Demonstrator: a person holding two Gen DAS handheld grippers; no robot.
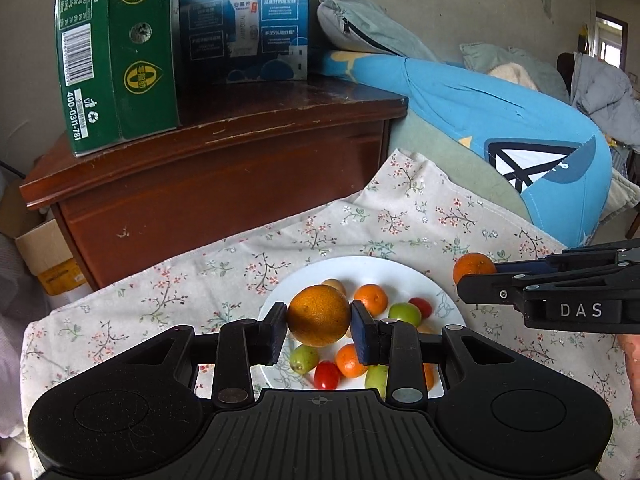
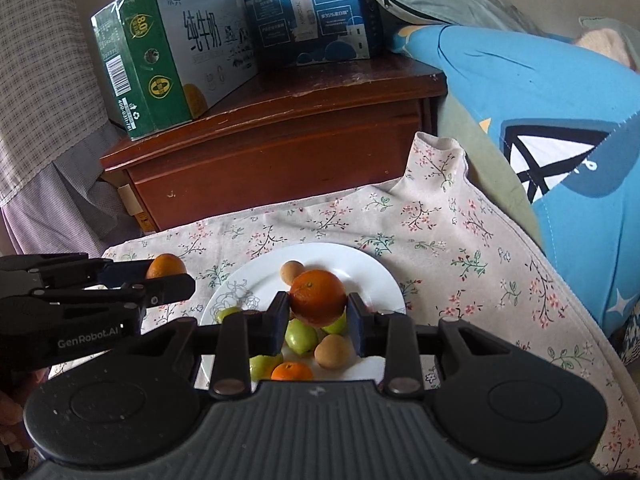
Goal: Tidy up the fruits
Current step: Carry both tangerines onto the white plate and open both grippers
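Now each gripper holds one orange above the white plate (image 1: 400, 270), the left gripper (image 1: 320, 322) pinching its orange (image 1: 319, 315) and the right gripper (image 2: 318, 312) its darker orange (image 2: 318, 297), probably to sort them from the small fruits (image 2: 298, 336) at 6 o'clock.

A white plate (image 2: 372, 268) with a faint grey line drawing at its 8 o'clock edge holds orange mandarins (image 1: 371, 299), green fruits (image 1: 405, 314), red cherry tomatoes (image 1: 327, 375) and tan-brown fruits (image 2: 332, 351). The cloth (image 1: 224, 276) beneath is pale beige, printed with small pink and white blossoms on dark twigs. At 11 o'clock stands a reddish-brown cabinet (image 1: 224, 184) bearing a green carton (image 1: 116, 56) with yellow emblems and a blue carton (image 1: 244, 20) with white lettering. Both black grippers have dark blue pads (image 1: 362, 336).
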